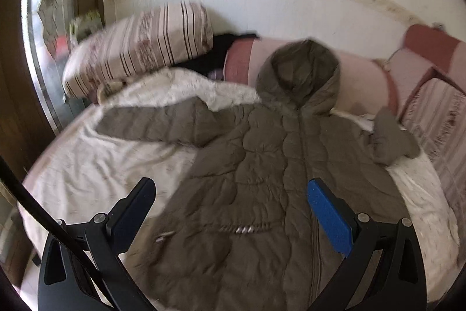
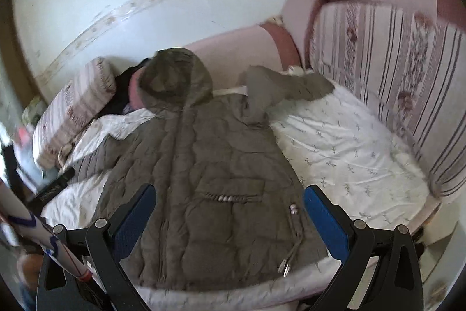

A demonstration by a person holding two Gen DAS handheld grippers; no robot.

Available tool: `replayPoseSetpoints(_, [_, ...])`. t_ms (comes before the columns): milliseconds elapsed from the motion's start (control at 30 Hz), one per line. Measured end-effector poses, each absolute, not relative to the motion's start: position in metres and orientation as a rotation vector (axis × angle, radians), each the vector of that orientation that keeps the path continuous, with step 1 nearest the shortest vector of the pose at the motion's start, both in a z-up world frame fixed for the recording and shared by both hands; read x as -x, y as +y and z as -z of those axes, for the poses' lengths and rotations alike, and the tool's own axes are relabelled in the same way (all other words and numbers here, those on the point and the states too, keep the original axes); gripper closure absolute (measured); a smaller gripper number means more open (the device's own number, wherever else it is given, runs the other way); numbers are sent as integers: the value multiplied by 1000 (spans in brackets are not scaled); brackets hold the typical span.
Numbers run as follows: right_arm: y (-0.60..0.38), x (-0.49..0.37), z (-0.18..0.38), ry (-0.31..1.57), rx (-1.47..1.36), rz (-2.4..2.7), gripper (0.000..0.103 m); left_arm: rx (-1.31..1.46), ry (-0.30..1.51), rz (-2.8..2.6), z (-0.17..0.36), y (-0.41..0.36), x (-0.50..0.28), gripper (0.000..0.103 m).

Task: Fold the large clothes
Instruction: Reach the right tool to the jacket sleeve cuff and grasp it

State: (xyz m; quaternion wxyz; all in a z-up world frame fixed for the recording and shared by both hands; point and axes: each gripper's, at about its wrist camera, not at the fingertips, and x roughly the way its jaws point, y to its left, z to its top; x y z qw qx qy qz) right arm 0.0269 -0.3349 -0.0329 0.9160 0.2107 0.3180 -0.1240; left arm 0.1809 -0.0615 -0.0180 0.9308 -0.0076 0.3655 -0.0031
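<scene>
An olive-brown quilted hooded jacket (image 1: pixel 262 165) lies front up on the white bedsheet (image 1: pixel 87 165), zip closed, hood toward the wall. Its left sleeve (image 1: pixel 151 121) stretches out to the side; the right sleeve (image 1: pixel 393 142) is bunched up near the cushions. My left gripper (image 1: pixel 230 188) hovers open above the jacket's lower half, holding nothing. In the right wrist view the same jacket (image 2: pixel 209 179) fills the middle, with the sheet (image 2: pixel 349 150) bare to its right. My right gripper (image 2: pixel 228 194) is open above the hem and pocket area, empty.
A striped pillow (image 1: pixel 137 48) leans at the bed's far left, with dark clothes (image 1: pixel 221 54) beside it. Pink bolsters (image 1: pixel 364 77) line the wall. A striped floral cushion (image 2: pixel 393 72) forms the right side. A tall mirror or door frame (image 1: pixel 43 34) stands left of the bed.
</scene>
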Motion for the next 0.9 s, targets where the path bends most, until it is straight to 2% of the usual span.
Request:
replayPoseSetpoints(133, [-390, -66, 55, 689, -548, 273, 0, -1, 822, -43, 71, -92, -252, 0])
replayPoseSetpoints(300, [-469, -119, 78, 710, -654, 320, 1, -163, 839, -83, 146, -97, -298, 0])
replayPoseSetpoints(467, [-543, -172, 92, 685, -735, 393, 2, -206, 775, -79, 153, -94, -320, 0])
replayPoseSetpoints(533, [-574, -201, 100, 685, -750, 422, 5, -209, 820, -63, 159, -95, -330, 0])
replayPoseSetpoints(600, [-605, -227, 112, 685, -789, 455, 17, -170, 831, -28, 160, -97, -339, 0])
replayPoseSetpoints(700, [-648, -258, 131, 668, -880, 449, 29, -169, 812, -13, 157, -101, -339, 0])
replayPoseSetpoints(833, [-689, -284, 156, 632, -954, 501, 32, -156, 786, 7, 153, -108, -337, 0])
replayPoseSetpoints(900, [-705, -296, 168, 632, -974, 515, 36, -149, 777, 9, 153, -111, -336, 0])
